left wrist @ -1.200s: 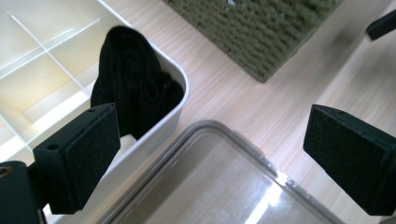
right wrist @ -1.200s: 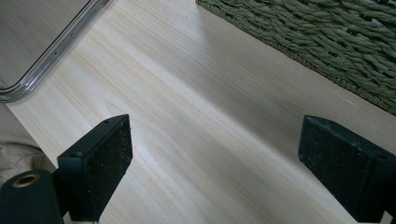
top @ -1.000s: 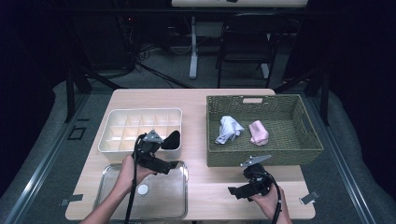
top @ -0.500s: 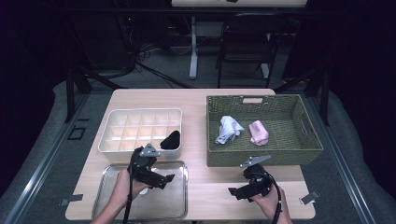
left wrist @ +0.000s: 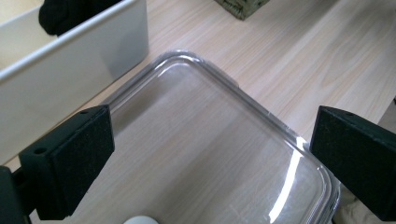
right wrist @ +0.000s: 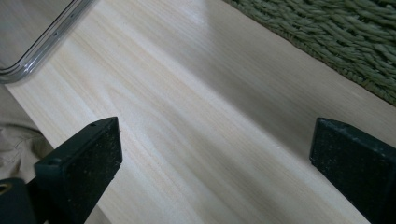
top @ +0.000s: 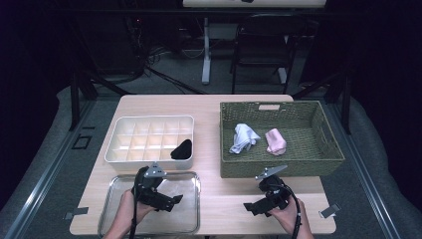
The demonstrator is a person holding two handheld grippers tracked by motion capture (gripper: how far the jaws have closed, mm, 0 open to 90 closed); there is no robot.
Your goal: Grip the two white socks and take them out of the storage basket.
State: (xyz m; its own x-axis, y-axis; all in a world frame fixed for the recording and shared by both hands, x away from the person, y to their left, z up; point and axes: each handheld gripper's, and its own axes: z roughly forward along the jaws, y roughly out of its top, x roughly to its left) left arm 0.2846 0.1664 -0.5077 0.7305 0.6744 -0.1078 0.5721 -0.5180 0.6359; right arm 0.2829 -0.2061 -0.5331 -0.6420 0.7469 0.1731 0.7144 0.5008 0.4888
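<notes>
My left gripper (top: 173,201) hangs open over a clear shallow tray (top: 197,204) at the table's front left. In the left gripper view its black pads (left wrist: 70,158) stand wide apart above the tray's rim (left wrist: 261,105), with nothing between them. Behind the tray a white compartment box (top: 149,155) holds a black cloth bundle (top: 182,149) in its front right corner. My right gripper (top: 250,206) is open at the front right above bare wood; its jaws have just been opening further and hold nothing. The right gripper (right wrist: 215,172) faces the wicker basket wall (right wrist: 327,37).
The green wicker basket (top: 278,167) at the right holds a white cloth (top: 244,138) and a pink cloth (top: 274,141). A strip of bare table (top: 219,199) lies between tray and right hand. A small white thing (left wrist: 140,219) lies in the tray.
My left hand has drawn back from the white box toward the person and sunk over the clear tray. The black bundle stays in the box. The right hand has kept still.
</notes>
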